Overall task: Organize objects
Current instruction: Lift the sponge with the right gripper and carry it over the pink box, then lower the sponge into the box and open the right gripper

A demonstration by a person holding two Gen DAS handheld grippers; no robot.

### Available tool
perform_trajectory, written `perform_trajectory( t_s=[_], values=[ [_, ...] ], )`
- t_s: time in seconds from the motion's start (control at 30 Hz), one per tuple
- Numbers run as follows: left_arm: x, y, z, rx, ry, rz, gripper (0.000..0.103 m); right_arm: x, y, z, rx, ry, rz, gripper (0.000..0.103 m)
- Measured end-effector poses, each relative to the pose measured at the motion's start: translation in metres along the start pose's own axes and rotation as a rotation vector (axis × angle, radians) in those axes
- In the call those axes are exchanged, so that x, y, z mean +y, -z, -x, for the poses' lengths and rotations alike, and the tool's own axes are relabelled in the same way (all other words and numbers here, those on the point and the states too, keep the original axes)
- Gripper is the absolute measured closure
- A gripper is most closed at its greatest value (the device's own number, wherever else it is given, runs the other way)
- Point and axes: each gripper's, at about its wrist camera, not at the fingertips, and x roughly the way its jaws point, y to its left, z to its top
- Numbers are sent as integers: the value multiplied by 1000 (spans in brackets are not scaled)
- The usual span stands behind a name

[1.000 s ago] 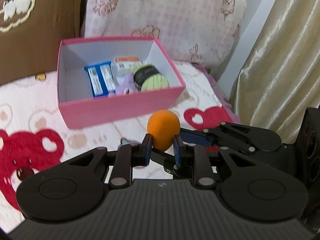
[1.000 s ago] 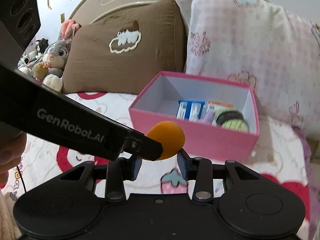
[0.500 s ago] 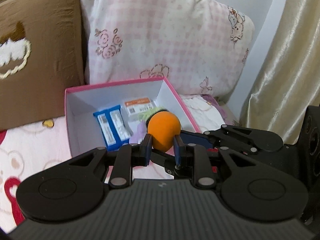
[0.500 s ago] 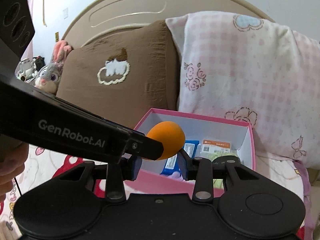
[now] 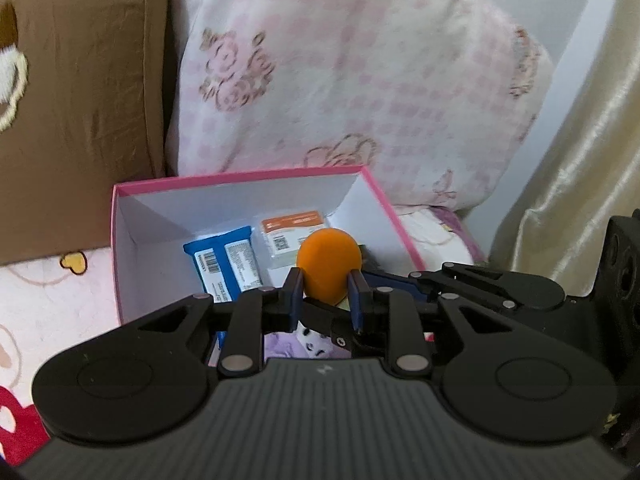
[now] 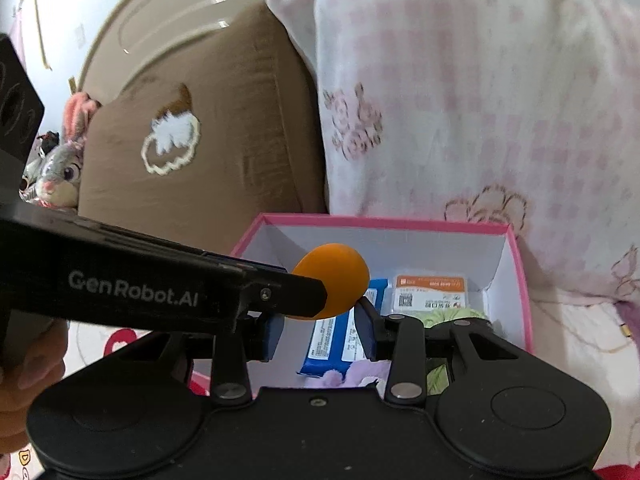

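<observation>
My left gripper [image 5: 325, 294] is shut on an orange ball [image 5: 329, 265] and holds it above the open pink box [image 5: 240, 179]. The ball [image 6: 334, 282] also shows in the right wrist view, at the tip of the left gripper's arm, just above my right gripper [image 6: 320, 332], whose jaws stand apart with nothing between them. The box [image 6: 384, 222] holds a blue packet [image 5: 226, 266], a white card pack with an orange top [image 5: 292, 232], a green item [image 6: 452, 318] and a purple soft toy [image 5: 298, 342].
The box sits on a bed with a pink bear-print sheet [image 5: 52, 300]. A brown pillow [image 6: 208, 152] and a pink checked pillow [image 5: 360, 80] lean behind it. A gold curtain [image 5: 592, 140] hangs at the right. A plush rabbit [image 6: 64, 168] sits far left.
Both grippers moved forward and up toward the box. The orange ball went from in front of the box to over its inside, still held by the left gripper.
</observation>
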Motion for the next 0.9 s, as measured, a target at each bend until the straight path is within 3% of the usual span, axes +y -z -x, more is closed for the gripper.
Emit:
perform_trajectory(
  t_s=[0.33,0.63,0.8,0.9],
  values=[
    [41,-3,-67,89,3,124,80,-24,6,-69,120,-2,-46,60],
    [57,-4,-95,126,42,234,81,-33,3,-95,212,57,-42,58],
    [42,-3,-88,115,-54,151,79,-35,5,-90,211,87,-28,58],
    [40,-3,-80,117,-60,163,79,-35,7,-86,196,90,-4,58]
  ],
)
